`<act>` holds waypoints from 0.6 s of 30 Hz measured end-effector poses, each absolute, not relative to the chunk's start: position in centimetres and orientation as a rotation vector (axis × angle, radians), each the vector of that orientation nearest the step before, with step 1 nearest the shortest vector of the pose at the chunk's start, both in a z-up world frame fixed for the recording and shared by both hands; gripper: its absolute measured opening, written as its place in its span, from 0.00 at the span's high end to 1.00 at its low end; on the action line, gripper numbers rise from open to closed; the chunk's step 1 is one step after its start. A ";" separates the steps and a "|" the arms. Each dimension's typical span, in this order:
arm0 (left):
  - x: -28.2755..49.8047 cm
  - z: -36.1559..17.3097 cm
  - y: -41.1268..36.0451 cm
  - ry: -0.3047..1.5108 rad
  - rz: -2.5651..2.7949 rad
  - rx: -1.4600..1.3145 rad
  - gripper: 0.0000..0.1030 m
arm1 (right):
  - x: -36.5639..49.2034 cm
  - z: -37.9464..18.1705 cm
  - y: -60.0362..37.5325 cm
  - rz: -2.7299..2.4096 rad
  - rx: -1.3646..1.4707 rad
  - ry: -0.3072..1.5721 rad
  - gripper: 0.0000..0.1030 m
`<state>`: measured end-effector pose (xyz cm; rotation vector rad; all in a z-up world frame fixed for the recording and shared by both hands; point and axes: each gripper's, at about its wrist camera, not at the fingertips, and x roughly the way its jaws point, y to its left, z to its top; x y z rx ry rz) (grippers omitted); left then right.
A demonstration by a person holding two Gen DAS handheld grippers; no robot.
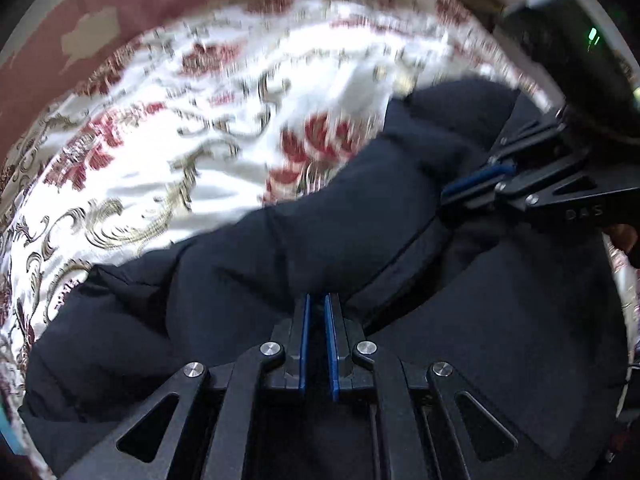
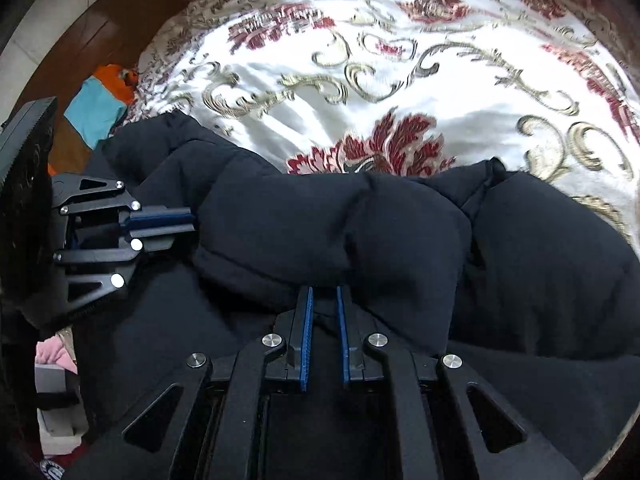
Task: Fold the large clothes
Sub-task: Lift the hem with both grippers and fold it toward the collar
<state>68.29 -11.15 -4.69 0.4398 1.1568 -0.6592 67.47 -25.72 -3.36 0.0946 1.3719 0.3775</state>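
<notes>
A large black padded jacket (image 1: 280, 248) lies on a bed with a white cover printed in red and gold flowers (image 1: 168, 152). My left gripper (image 1: 318, 300) is shut on a puffy fold of the jacket. My right gripper (image 2: 324, 292) is shut on the same padded fold (image 2: 340, 224) further along. In the left wrist view the right gripper (image 1: 452, 194) shows at the right, its blue pads closed on the fabric. In the right wrist view the left gripper (image 2: 192, 220) shows at the left, also closed on the fabric. The bed cover (image 2: 400, 80) lies beyond the jacket.
A reddish headboard or wall (image 1: 120, 0) stands behind the bed. In the right wrist view a brown wooden floor (image 2: 100, 28) with an orange and blue cloth (image 2: 100, 104) lies past the bed's left edge. A pink item (image 2: 52, 354) sits low left.
</notes>
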 end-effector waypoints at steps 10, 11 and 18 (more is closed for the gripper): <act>69.8 -8.8 -11.6 1.175 -0.575 0.395 0.93 | 68.3 -8.0 -26.1 0.382 0.198 1.337 0.99; 69.4 -8.3 -11.4 1.154 -0.587 0.389 0.93 | 68.0 -7.6 -26.2 0.389 0.198 1.325 0.99; 68.4 -4.7 -7.3 1.105 -0.596 0.240 0.92 | 65.5 -2.8 -28.9 0.368 0.176 1.241 0.94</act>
